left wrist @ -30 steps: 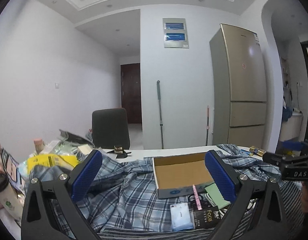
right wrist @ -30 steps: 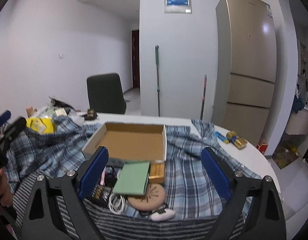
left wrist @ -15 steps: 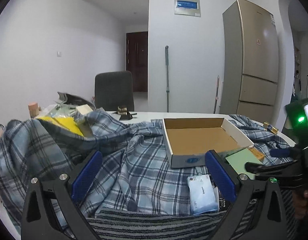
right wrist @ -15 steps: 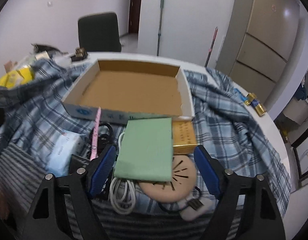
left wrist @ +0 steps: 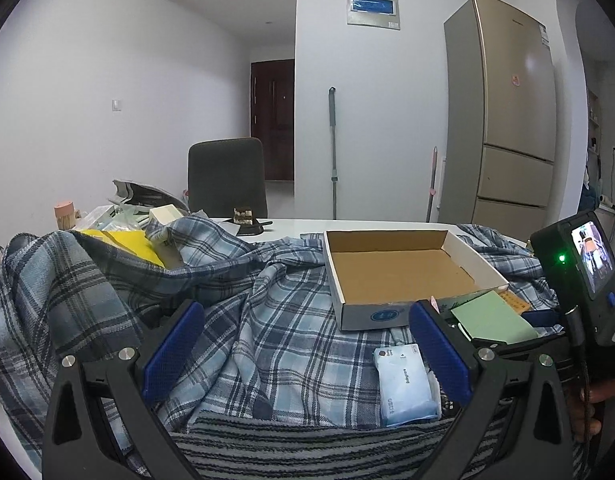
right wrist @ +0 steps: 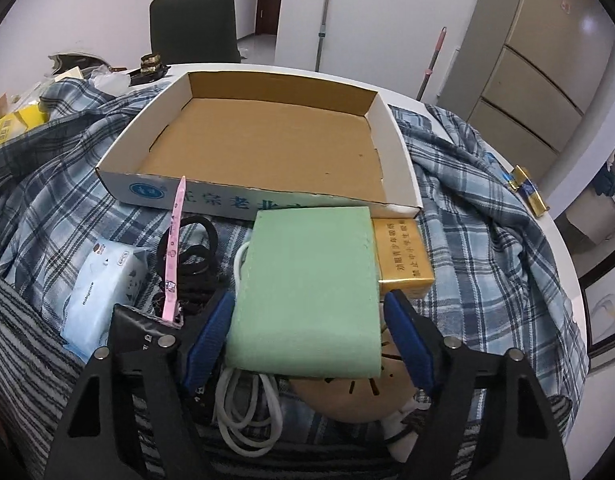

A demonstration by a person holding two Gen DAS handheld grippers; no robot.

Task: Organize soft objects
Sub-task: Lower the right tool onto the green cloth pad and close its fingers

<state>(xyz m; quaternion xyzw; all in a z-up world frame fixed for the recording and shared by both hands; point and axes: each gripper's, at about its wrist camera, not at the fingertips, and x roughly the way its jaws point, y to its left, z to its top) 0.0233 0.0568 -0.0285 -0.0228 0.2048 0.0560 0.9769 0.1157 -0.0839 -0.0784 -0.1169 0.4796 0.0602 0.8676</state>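
**Right jaws closing around green sponge pad**

Right gripper [right wrist: 309, 332] angled down over the pile on the plaid shirt [right wrist: 479, 248], jaws closing with the green sponge pad [right wrist: 307, 288] between the blue pads; left pad just at the pad's edge, right pad a sliver apart, no firm pinch visible. Green pad lying flat atop a coiled white cable [right wrist: 247, 408] and a round tan disc [right wrist: 347, 392], just in front of the empty cardboard box [right wrist: 263, 196], touching a gold box [right wrist: 403, 256] on its right side. Left of the pad: black hair ties [right wrist: 191, 252], a pink strip [right wrist: 173, 248] leaning toward the box wall, and a pale blue tissue pack [right wrist: 103, 288]. Striped grey cloth [right wrist: 23, 360] underneath, nearest the camera.

Left gripper [left wrist: 307, 354] held low over the plaid shirt, jaws spread wide with nothing between them. Same tissue pack [left wrist: 405, 384] just inside the right-hand pad in that view. Right gripper's handle with a lit screen [left wrist: 579, 272] at the far right edge, fingers of a hand [left wrist: 591, 408] wrapped below it.
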